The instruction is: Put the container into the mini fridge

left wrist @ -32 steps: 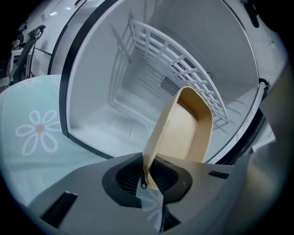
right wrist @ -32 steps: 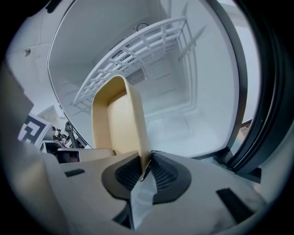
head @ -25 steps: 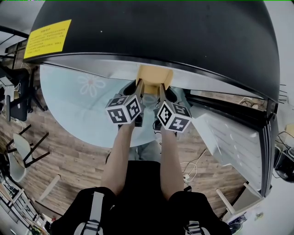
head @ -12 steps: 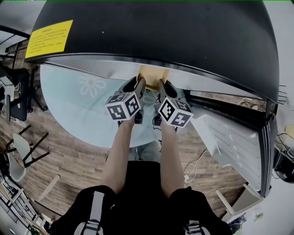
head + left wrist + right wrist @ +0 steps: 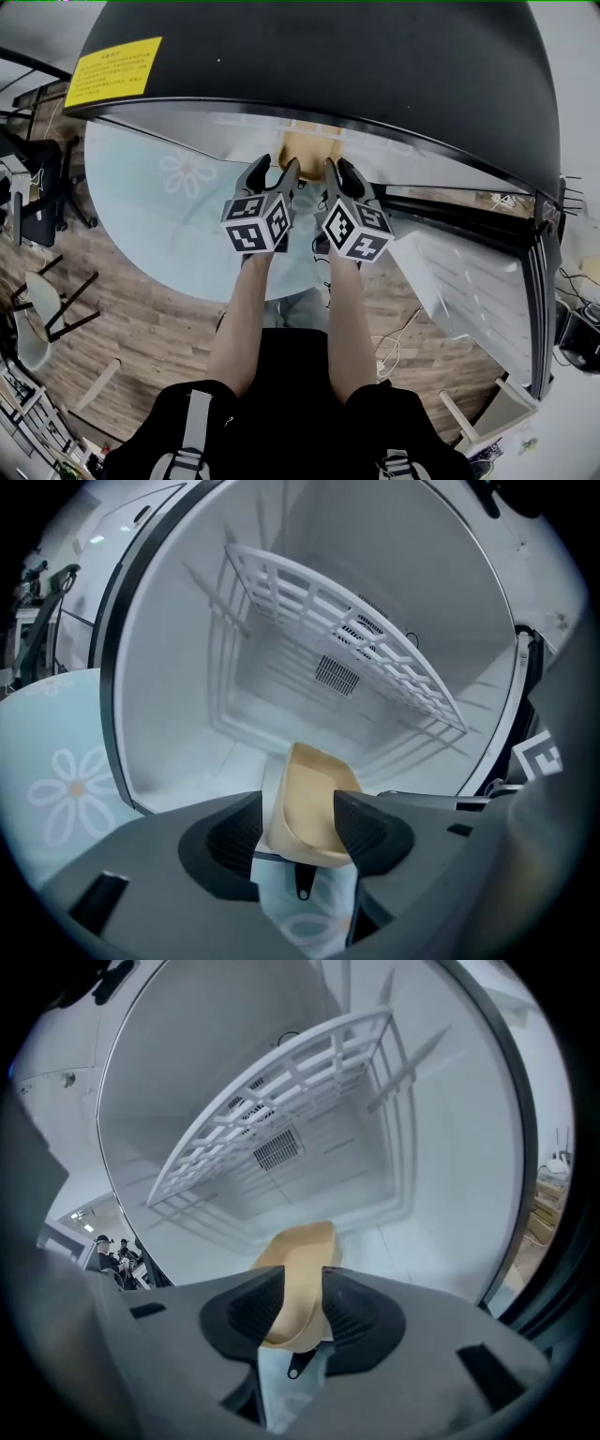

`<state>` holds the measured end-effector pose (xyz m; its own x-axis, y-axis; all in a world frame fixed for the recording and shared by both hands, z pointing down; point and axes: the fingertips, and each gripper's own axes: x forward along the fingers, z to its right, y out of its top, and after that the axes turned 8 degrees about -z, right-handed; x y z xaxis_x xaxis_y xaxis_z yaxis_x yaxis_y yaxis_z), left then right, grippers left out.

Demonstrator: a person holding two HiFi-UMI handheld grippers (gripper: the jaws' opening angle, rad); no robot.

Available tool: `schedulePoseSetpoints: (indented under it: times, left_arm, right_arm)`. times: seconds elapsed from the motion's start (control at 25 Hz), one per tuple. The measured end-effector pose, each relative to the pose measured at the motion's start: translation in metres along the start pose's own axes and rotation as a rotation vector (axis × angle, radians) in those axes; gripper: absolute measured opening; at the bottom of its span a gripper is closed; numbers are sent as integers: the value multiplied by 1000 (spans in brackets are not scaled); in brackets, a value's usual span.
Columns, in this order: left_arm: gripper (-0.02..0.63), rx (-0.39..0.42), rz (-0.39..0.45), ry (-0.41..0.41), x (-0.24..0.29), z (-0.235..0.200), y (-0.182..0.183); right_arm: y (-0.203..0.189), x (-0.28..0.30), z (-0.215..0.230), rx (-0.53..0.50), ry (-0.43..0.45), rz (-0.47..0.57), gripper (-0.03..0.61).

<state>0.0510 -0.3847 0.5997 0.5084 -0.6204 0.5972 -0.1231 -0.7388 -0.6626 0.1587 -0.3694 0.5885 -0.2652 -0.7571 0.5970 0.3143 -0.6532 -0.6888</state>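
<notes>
A tan open container [image 5: 309, 148] rests on the white floor at the mouth of the mini fridge [image 5: 328, 56]. My left gripper [image 5: 275, 169] straddles its left wall and my right gripper [image 5: 339, 169] its right wall. In the left gripper view the container [image 5: 309, 799] stands between the opening jaws of the left gripper [image 5: 300, 827], with a gap at the left pad. In the right gripper view the container's rim [image 5: 300, 1269] sits between the opening jaws of the right gripper [image 5: 298, 1302], and the pads no longer pinch it.
A white wire shelf [image 5: 356, 658] spans the fridge's inside above the container. The open fridge door [image 5: 478, 281] hangs at the right. A pale round table top with a flower print [image 5: 178, 216] lies under the grippers. Chairs [image 5: 42, 309] stand on the wooden floor at the left.
Both pairs of jaws have spread apart and released the container. The grippers and container sit slightly deeper toward the fridge opening than a second ago.
</notes>
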Motion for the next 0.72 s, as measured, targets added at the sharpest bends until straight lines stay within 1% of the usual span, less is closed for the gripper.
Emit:
schedulePoseSetpoints:
  times: [0.08,0.12,0.2,0.36,0.44,0.64,0.68,0.72]
  left_arm:
    - [241,-5,24,13,-8,-1,5]
    - [209,-7,38,19,-12,-1,7]
    - [174,-7,68,25,-21,0,12]
    - [123,3,120,16,-39,6,24]
    - [82,9,145,8,-49,10,30]
    - [20,38,207,-3,-74,26,43]
    - [0,44,223,-2,-80,29,47]
    - [0,51,241,-4,-87,32,51]
  right_arm:
    - [4,-6,-5,-12,8,18,120]
    - [6,-9,-7,-17,13,28,120]
    - [10,-16,-11,-25,25,45,120]
    - [15,-31,-22,-45,44,70,120]
    - [18,-39,-29,-61,55,81,120]
    - [28,-64,-43,-103,67,126,114]
    - [31,-69,-46,-113,68,139,104]
    - [35,-74,-48,-123,68,153,95]
